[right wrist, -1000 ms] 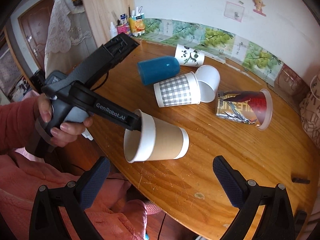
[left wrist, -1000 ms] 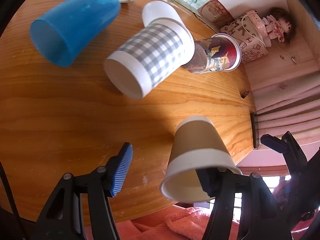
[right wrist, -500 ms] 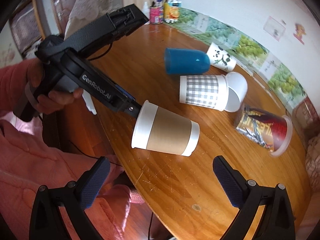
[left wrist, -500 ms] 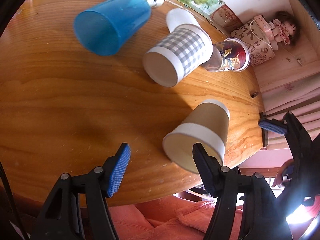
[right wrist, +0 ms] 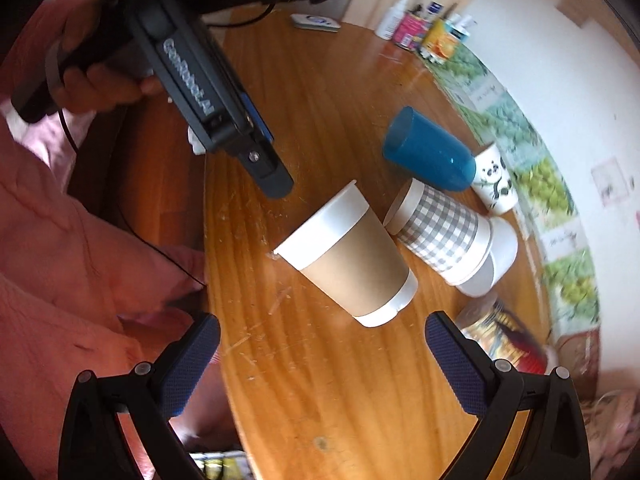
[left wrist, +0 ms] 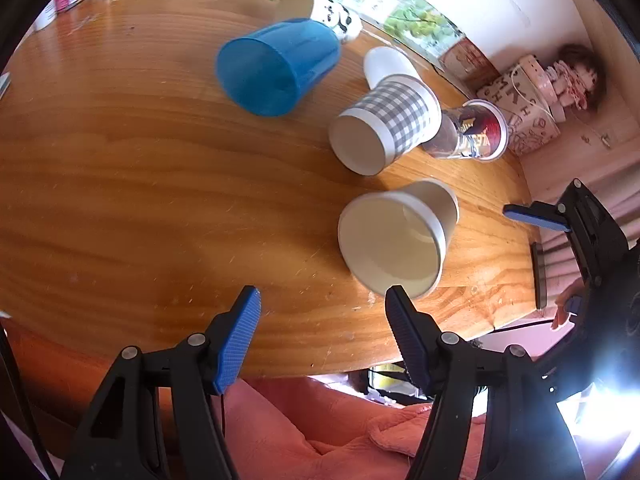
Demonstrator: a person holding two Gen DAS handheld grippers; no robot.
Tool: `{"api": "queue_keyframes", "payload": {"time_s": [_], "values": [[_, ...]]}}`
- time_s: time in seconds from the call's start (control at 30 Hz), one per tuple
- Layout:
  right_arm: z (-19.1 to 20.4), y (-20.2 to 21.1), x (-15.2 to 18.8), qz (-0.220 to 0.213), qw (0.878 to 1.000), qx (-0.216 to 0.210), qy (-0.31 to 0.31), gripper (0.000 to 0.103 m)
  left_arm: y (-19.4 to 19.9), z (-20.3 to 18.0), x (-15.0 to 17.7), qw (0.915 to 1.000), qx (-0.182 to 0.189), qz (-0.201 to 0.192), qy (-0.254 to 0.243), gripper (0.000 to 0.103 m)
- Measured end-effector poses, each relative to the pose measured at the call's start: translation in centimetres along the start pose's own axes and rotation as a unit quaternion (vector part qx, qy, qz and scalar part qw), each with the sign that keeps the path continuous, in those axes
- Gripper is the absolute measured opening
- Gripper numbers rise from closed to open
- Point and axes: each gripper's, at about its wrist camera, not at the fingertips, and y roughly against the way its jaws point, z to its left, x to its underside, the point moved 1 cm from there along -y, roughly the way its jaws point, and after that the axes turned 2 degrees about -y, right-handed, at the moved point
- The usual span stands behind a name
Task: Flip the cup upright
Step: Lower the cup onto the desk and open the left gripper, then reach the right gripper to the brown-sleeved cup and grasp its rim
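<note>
Left wrist view: the left tongs (left wrist: 320, 316) stand apart and empty. Half a second ago one blade was hooked on the rim of the brown-sleeved paper cup (left wrist: 396, 236); now that blade only borders the rim. The cup sits on the tabletop (left wrist: 120, 184), mouth tipped toward the camera.

Right wrist view: the right tongs (right wrist: 320, 344) stand apart, holding nothing. The cup (right wrist: 348, 252) shows base-down but leaning, clear of the left tongs (right wrist: 276, 184), just beside the grey checked cup (right wrist: 440, 236).

Assessment: release appears made; whether the cup stands fully upright cannot be told.
</note>
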Motion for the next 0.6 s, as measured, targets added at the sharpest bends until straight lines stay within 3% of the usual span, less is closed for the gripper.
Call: {"api": "queue_keyframes", "payload": {"time_s": [0.33,0.6], "values": [[0.8,-1.7,-1.5,0.002,0.996,0.015,0.086,0.1,1.3,1.1,1.7,0.9976,-0.029,-0.043,0.046,0.069],[0.5,-2.8,-3.3,0.002,0.994,0.03,0.108,0.1,2.3,1.0,1.9,0.9935,-0.077,-0.082,0.02,0.069]]}}
